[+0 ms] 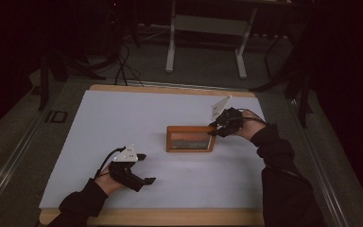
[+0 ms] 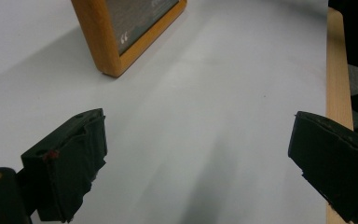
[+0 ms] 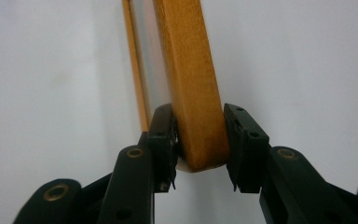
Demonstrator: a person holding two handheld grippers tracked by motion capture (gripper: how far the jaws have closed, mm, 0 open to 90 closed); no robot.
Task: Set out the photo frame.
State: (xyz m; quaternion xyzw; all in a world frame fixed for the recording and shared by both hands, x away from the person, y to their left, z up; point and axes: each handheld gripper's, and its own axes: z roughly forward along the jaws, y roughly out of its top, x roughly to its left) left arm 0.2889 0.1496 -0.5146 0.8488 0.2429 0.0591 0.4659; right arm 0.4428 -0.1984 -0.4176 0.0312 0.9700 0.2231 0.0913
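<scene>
Wooden frame [image 1: 191,138] stands on the table [image 1: 123,118], its end pinched by the right gripper [image 3: 199,142]; that narrow grip could let it twist or topple, while the left gripper [image 2: 198,154] is spread wide.

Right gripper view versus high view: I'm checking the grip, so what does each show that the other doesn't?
Right gripper view: the right tongs have a jaw on each face of the wooden frame at its end. High view: the left tongs open, apart from the frame, both sleeves, floor and a white stand beyond. Both: the frame, the right tongs, the white table.
</scene>
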